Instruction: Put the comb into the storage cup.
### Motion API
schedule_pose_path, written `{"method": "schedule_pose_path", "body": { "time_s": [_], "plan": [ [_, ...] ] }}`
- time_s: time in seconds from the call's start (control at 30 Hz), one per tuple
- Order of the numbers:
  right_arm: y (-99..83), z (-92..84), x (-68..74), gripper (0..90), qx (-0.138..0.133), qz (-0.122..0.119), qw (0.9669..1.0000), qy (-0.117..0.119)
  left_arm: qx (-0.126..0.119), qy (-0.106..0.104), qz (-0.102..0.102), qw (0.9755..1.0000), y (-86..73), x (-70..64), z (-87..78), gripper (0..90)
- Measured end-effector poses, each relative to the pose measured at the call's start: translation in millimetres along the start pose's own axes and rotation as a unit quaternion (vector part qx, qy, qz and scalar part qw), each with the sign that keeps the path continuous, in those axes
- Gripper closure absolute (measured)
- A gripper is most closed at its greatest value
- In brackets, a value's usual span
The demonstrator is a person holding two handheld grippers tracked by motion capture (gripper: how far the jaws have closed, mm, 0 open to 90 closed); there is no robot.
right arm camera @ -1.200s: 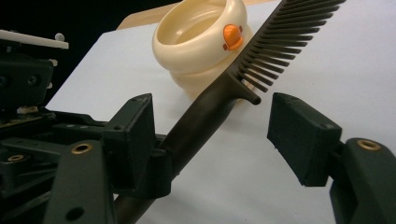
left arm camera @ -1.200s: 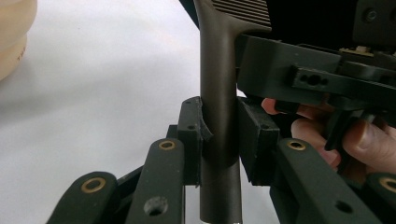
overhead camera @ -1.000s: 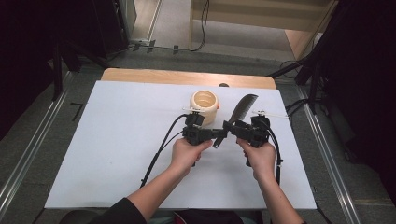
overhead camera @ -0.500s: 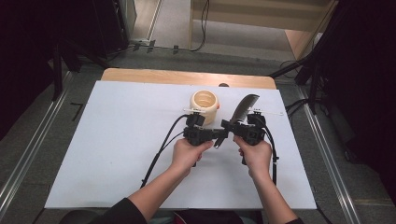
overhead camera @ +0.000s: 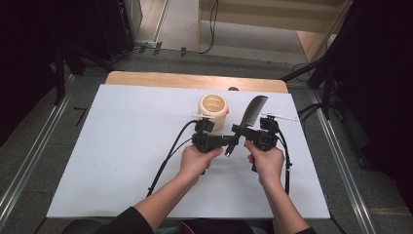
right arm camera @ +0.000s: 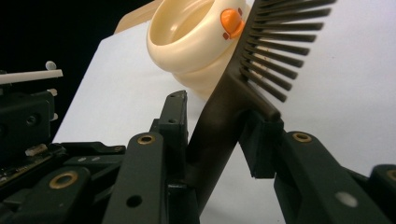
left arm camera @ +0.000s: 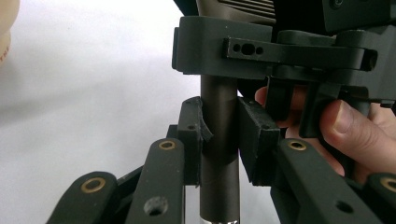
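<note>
The black plastic comb (overhead camera: pixel 251 118) hangs above the white table (overhead camera: pixel 122 146), beside the cream ribbed cup (overhead camera: pixel 213 108). The left gripper (overhead camera: pixel 233 142) pinches its handle. The right gripper (overhead camera: pixel 238 129) has just been closing around the comb near the teeth. This looks like a handover; next, I think, the left must let go.

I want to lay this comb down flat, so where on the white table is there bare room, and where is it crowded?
The white table is bare across its left half, from the trailing cables to the left edge, and along the near edge beside the forearms. It is crowded at the middle right, where the cream cup, the comb, the left gripper and the right gripper sit close together.
</note>
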State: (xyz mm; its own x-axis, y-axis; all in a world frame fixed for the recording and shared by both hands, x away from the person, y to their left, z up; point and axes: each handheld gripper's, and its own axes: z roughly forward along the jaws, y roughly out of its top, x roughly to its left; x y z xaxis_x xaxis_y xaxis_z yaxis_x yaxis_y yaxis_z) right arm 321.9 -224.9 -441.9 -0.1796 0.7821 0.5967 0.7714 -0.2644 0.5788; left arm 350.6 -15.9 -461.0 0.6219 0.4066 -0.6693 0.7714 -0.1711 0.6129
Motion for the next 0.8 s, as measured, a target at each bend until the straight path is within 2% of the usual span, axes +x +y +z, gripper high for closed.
{"method": "schedule_pose_path", "body": {
  "time_s": [0.37, 0.7, 0.8],
  "plan": [
    [0.7, -0.6, -1.1, 66.3, 0.000, 0.019, 0.9998, 0.010, 0.003, -0.003, 0.000, 1.0000, -0.2, 0.5, 0.7, 72.6],
    [0.3, -1.2, -1.5, 68.6, 0.007, 0.023, 0.9994, 0.023, 0.010, -0.007, 0.001, 0.9999, -0.4, 1.0, 0.8, 71.9],
    [0.0, -2.6, -0.9, 69.2, 0.006, 0.019, 0.9996, 0.022, 0.018, -0.020, 0.006, 0.9996, -0.2, 1.7, 0.9, 69.4]
  ]
}}
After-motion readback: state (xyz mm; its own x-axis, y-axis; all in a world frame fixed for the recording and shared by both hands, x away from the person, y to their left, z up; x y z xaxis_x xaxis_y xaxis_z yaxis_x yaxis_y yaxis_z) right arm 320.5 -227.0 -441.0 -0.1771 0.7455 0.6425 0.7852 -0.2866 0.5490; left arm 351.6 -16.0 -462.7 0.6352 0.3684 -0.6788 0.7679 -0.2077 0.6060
